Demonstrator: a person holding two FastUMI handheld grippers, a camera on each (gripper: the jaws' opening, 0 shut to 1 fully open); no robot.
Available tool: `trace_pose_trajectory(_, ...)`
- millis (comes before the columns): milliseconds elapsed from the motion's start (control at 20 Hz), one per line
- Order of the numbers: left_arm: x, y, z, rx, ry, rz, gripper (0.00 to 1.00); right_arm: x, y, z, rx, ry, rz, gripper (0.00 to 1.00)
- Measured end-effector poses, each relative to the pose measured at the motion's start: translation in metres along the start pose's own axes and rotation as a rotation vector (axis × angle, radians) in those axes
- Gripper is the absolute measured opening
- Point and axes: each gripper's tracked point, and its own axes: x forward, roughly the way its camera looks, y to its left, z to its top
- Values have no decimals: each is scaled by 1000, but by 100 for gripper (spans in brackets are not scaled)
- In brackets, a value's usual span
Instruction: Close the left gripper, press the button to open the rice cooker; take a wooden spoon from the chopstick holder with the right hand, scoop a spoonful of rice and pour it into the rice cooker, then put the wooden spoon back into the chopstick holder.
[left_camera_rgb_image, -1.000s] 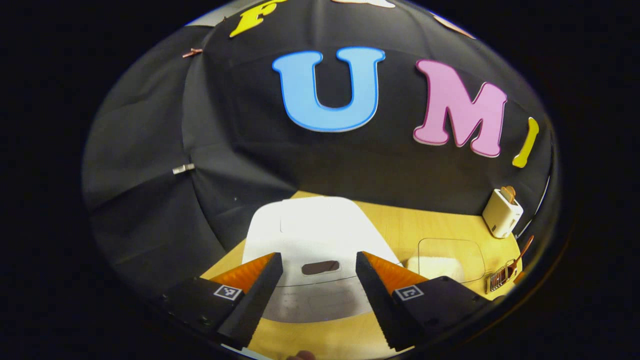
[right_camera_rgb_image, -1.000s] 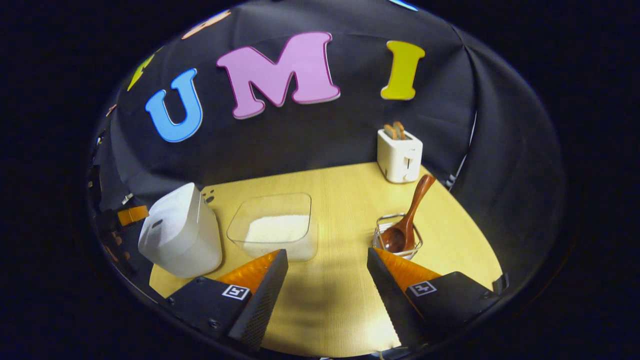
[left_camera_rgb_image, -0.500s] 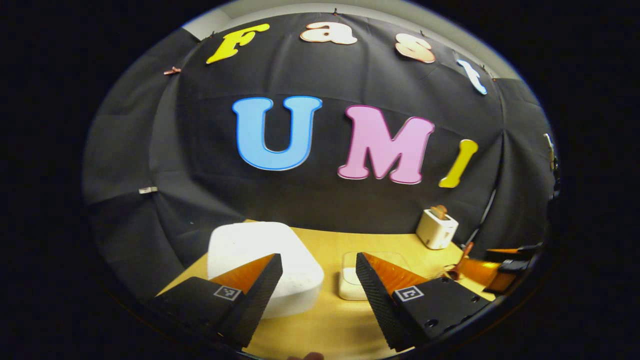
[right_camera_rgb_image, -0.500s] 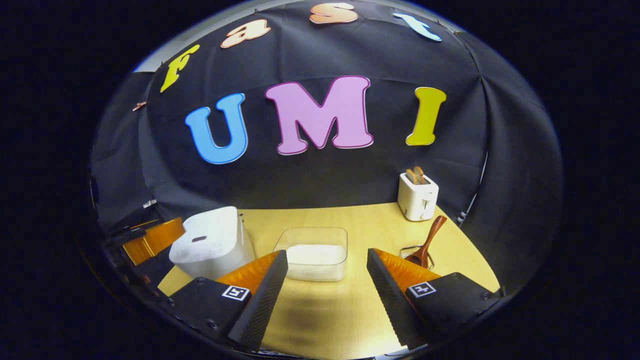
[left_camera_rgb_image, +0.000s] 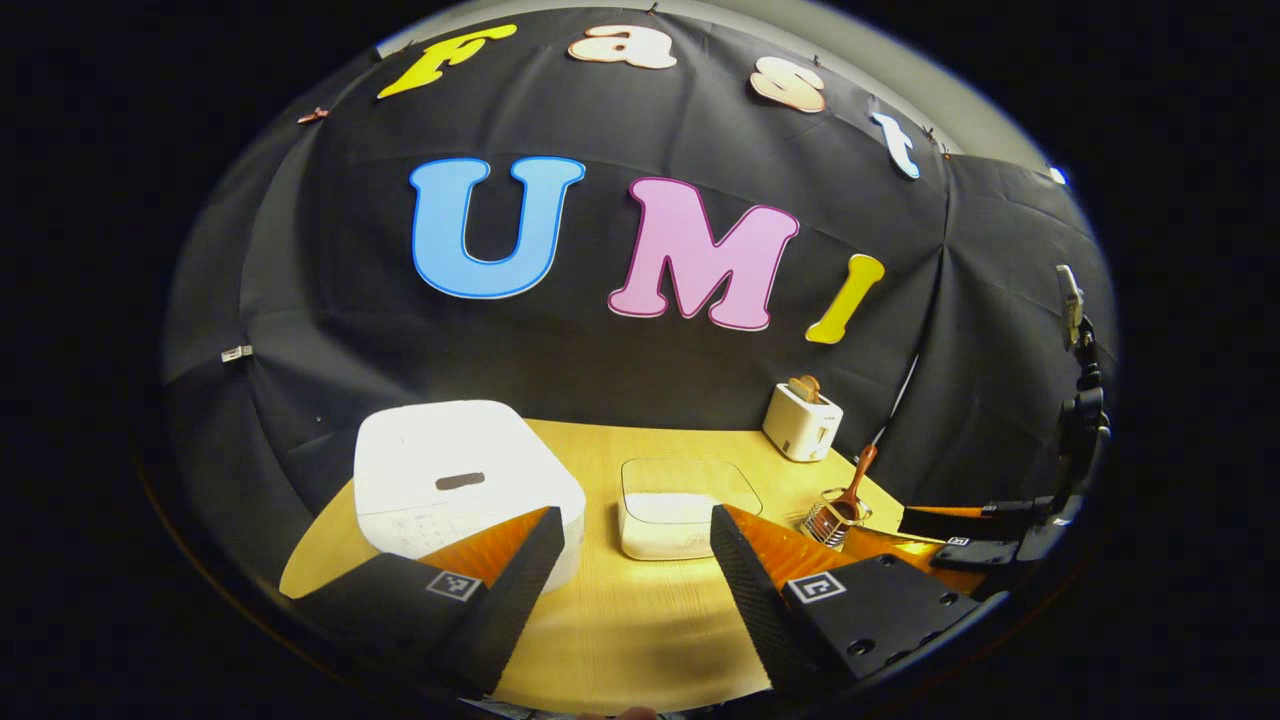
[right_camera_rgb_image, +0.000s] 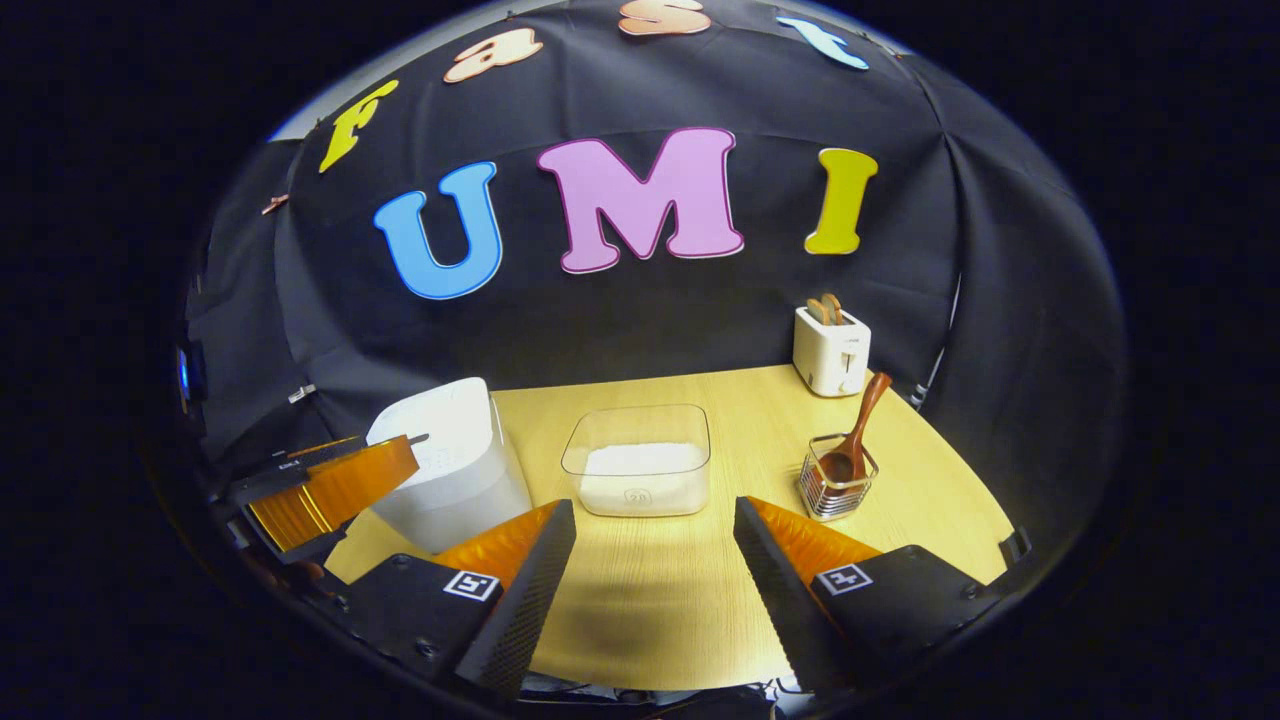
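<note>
progress is hard for me to fix from here, because the scene fits two stages. the rice cooker (left_camera_rgb_image: 455, 490) stands with its lid down, the wooden spoon (right_camera_rgb_image: 855, 435) stands in the chopstick holder (right_camera_rgb_image: 838, 488) with its handle leaning up and back, and the clear container of rice (right_camera_rgb_image: 640, 472) sits between them on the worktop (right_camera_rgb_image: 650, 590). this could be the layout when the button waits to be pressed and the spoon waits to be taken, or it could be the layout when the rice is already poured and the spoon is home again with the lid shut after. i cannot see inside the cooker, so i cannot tell if rice is there.

my left gripper (left_camera_rgb_image: 635, 560) has its jaws standing wide apart and they hold nothing; it hovers in front of the cooker, not touching it. my right gripper (right_camera_rgb_image: 655, 560) is the same, jaws spread and empty, pointing at the rice container, with the holder a little to its right.

the worktop is pale wood with a curved front edge, and light falls brightly on its middle. a white toaster (right_camera_rgb_image: 832, 350) with bread slices in it stands at the back right, near the black cloth wall (right_camera_rgb_image: 640, 320) that closes the booth on all sides.
</note>
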Motion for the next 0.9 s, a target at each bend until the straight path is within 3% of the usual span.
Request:
trace_pose_trajectory(250, 0, -2, -28, -20, 74, -33, 95, -6, -18, -31, 112, 101, -61, 99)
trace_pose_trajectory(450, -4, 3, -30, -54, 84, -24, 95, -12, -23, -30, 124, 92, -86, 99)
trace_pose_trajectory(900, -13, 2, -27, -22, 69, -36, 95, -17, -21, -37, 137, 99, -88, 99)
